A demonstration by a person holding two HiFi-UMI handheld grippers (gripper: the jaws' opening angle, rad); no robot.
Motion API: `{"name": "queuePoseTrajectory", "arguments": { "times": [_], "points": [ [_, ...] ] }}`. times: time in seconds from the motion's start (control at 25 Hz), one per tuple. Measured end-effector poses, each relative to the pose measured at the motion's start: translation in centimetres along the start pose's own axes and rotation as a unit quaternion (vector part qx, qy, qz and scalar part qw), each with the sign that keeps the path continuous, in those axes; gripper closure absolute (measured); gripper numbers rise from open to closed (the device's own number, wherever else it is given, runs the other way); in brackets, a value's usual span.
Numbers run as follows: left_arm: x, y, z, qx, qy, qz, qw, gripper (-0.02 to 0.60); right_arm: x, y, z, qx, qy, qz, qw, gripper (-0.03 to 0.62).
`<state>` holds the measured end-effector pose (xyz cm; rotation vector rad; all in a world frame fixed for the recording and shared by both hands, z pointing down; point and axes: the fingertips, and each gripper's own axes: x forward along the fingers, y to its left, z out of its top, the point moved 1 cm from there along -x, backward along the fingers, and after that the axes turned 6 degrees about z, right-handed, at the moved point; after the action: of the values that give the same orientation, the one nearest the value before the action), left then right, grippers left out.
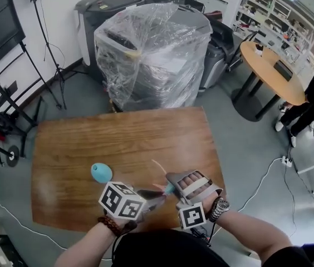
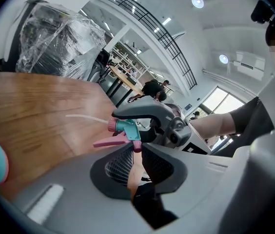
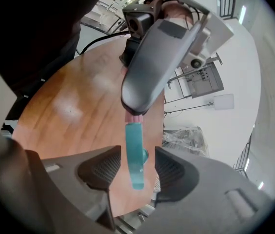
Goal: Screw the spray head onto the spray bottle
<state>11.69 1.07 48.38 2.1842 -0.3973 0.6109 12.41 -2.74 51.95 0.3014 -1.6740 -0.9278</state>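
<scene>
Left gripper view: the spray head (image 2: 127, 129) is clamped by the left gripper (image 2: 136, 152), its tube (image 2: 86, 117) pointed leftward; the right gripper (image 3: 132, 172) is spread around it.

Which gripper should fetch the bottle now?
Right, probably. The right gripper stands open around the spray head without pressing it, while the left gripper is shut on it. The teal bottle lies on the left side, though.
</scene>
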Motion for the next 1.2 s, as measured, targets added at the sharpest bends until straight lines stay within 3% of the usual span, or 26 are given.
{"name": "queuePoseTrajectory", "arguments": {
  "times": [0.2, 0.48, 0.64, 0.76, 0.92, 1.2],
  "points": [
    [0.1, 0.0, 0.4, -0.014, -0.007, 0.010, 0.9998, 0.509, 0.3, -0.1, 0.0, -0.020, -0.019, -0.003, 1.000, 0.471],
    [-0.8, 0.3, 1.0, -0.011, -0.029, 0.008, 0.9995, 0.500, 0.8, -0.3, 0.1, -0.017, -0.018, 0.021, 0.999, 0.476],
    [-2.5, 1.3, 1.4, 0.003, -0.042, 0.013, 0.9990, 0.389, 1.2, -0.6, 0.8, 0.025, -0.014, 0.048, 0.998, 0.476],
    [-4.9, 1.9, 1.6, 0.035, -0.058, 0.028, 0.9973, 0.363, 1.1, -1.6, 1.4, 0.086, -0.019, 0.068, 0.994, 0.476],
    [-9.0, 2.8, 1.8, 0.084, -0.094, 0.054, 0.9905, 0.357, 1.3, -2.2, 1.9, 0.196, -0.038, 0.111, 0.974, 0.476],
    [-16.1, 7.0, 0.7, 0.151, -0.152, 0.151, 0.9650, 0.345, 0.2, -5.2, 2.9, 0.373, -0.054, 0.172, 0.910, 0.476]
  ]
}}
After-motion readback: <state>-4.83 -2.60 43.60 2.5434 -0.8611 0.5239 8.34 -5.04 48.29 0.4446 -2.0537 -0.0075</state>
